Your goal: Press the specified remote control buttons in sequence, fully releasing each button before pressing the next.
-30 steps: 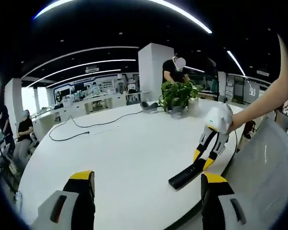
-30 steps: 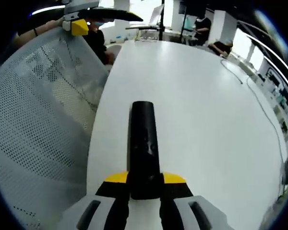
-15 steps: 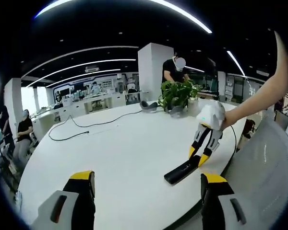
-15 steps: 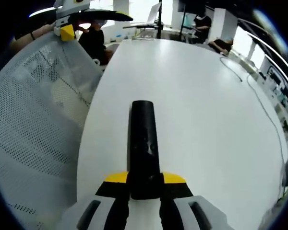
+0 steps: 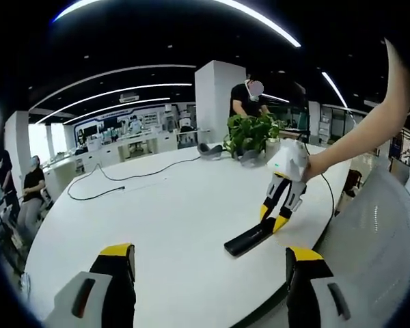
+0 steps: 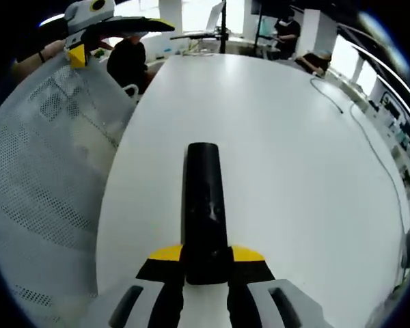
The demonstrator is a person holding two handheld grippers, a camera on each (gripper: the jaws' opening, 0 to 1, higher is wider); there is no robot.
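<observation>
A long black remote control lies lengthwise between the jaws of my right gripper, which is shut on its near end. The remote hangs just above the white table, with the right gripper clamped on its upper end and a person's hand on that gripper. My left gripper stands open at the near table edge, nothing between its yellow-tipped fingers. Top left in the right gripper view, the left gripper shows over a chair back.
A potted plant stands at the far side of the table, with a black cable trailing across the left part. A grey mesh chair sits beside the table edge. People sit and stand in the background.
The right gripper has carried the remote leftward and further over the table, away from the edge. The left gripper has not moved.
</observation>
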